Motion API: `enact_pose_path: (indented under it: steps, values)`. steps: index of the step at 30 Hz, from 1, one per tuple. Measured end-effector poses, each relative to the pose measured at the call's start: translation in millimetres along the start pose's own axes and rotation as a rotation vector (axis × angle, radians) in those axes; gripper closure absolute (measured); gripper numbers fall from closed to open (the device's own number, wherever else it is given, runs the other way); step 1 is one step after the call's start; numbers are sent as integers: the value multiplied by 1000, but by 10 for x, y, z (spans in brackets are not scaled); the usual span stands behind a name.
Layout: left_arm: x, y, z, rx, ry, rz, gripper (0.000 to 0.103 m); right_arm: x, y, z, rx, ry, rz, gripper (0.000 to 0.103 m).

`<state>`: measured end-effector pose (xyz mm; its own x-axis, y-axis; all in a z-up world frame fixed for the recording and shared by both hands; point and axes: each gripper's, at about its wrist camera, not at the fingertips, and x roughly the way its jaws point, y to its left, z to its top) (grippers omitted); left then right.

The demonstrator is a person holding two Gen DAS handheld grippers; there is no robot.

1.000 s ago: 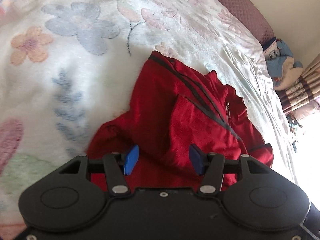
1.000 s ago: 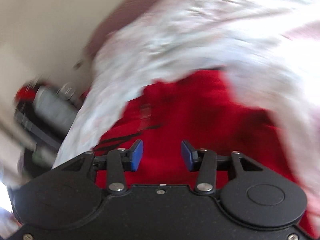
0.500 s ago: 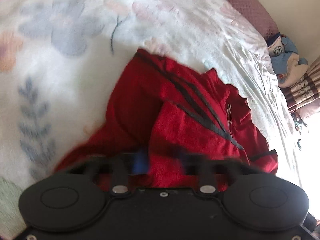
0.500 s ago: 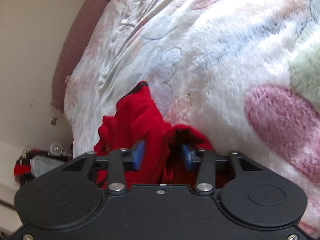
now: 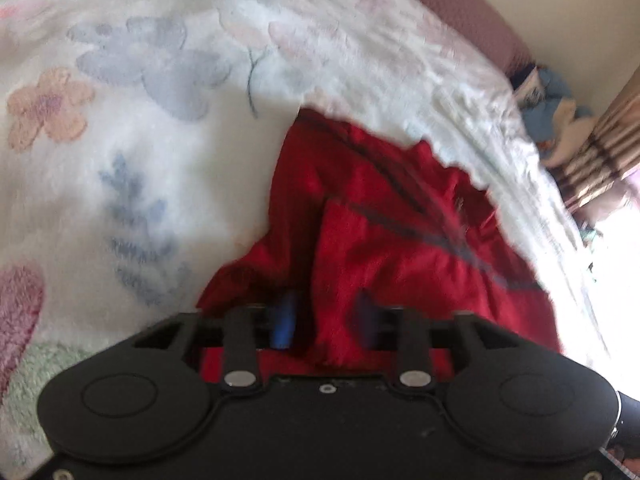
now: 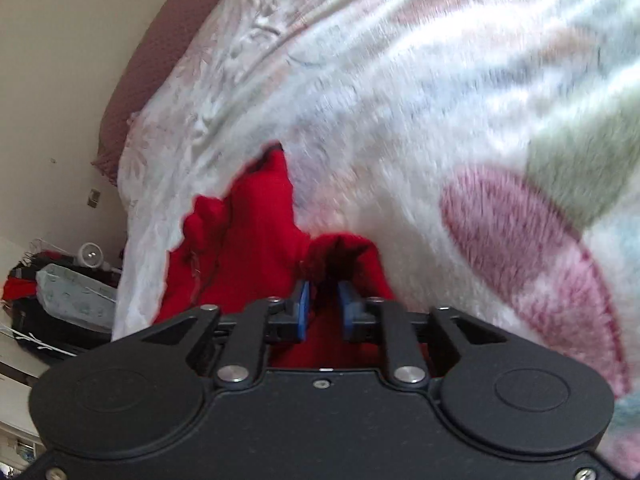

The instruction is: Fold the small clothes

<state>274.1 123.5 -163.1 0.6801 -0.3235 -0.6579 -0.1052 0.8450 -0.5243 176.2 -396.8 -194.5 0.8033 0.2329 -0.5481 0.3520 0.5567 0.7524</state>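
While the red garment (image 5: 384, 240) lies bunched on the floral bed blanket (image 5: 140, 128) at frame centre, the left tool (image 5: 324, 316), just re-opening, straddles loose cloth; the right tool (image 6: 323, 308) pinches a fold. Regrip near an edge, then lift evenly.

The left gripper (image 5: 326, 320) points down at a slant over the near edge of the bed, its blue pads (image 5: 283, 322) apart after just opening, red cloth lying between them. The right gripper (image 6: 325, 312) slants down likewise, its pads (image 6: 303, 312) close together, having just opened slightly, with a fold of red cloth in the narrow gap.
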Motion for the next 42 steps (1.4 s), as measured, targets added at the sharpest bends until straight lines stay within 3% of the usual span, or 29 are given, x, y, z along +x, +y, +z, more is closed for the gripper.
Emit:
enact_pose_path:
  steps: [2,5,9,14,15,16,17,19,21,23,25,26,27,29,30,31,32,33,34,37,40,42]
  values:
    - [32,-55,91,13,-16,-1,60,-77,92,124,-59,-64,19,72]
    - [218,-81,182,-19,25,13,60,123,252,445,-131,-97,40,69]
    - [385,-104,233,-56,46,26,60,729,315,857,-103,-24,40,64]
    - [429,-146,198,-21,46,35,60,1226,297,999,6,76,32,64]
    - [431,-148,197,-14,46,34,61,1267,320,980,-1,72,22,65]
    - [423,-156,199,-2,41,31,66,1300,342,974,-20,68,22,73]
    - [415,-182,205,15,22,42,82,1325,380,973,-44,64,30,97]
    - [330,-229,210,67,-46,59,101,1309,516,992,-111,14,4,98]
    - [279,-221,228,72,-90,44,101,1262,680,1011,-210,-49,-22,99]
    - [324,-227,227,89,-74,59,101,1260,818,1006,-326,-104,-78,103]
    - [385,-228,196,105,-52,77,101,1309,847,1026,-400,-119,-186,99]
    - [391,-223,177,106,-51,79,101,1310,787,1065,-368,-94,-220,99]
    - [386,-210,164,101,-52,75,101,1229,682,1091,-297,-83,-190,99]
    - [363,-168,149,76,-56,55,95,953,478,1067,-139,-78,-39,97]
    - [368,-136,146,51,-44,47,87,802,397,1014,-79,-68,20,91]
    - [383,-115,137,30,-29,28,73,607,306,927,-26,-64,79,84]
    - [386,-103,128,17,-28,6,70,473,265,826,6,-61,123,67]
    - [386,-118,122,24,-34,5,70,329,210,714,35,-55,161,60]
    - [398,-149,118,40,-33,15,70,191,147,597,57,-43,181,60]
    - [429,-224,107,60,-27,41,69,-6,51,308,100,-19,156,60]
    - [460,-233,123,45,-19,52,69,-26,28,110,113,-22,60,63]
    - [469,-243,134,60,-13,60,78,92,8,80,128,-10,41,65]
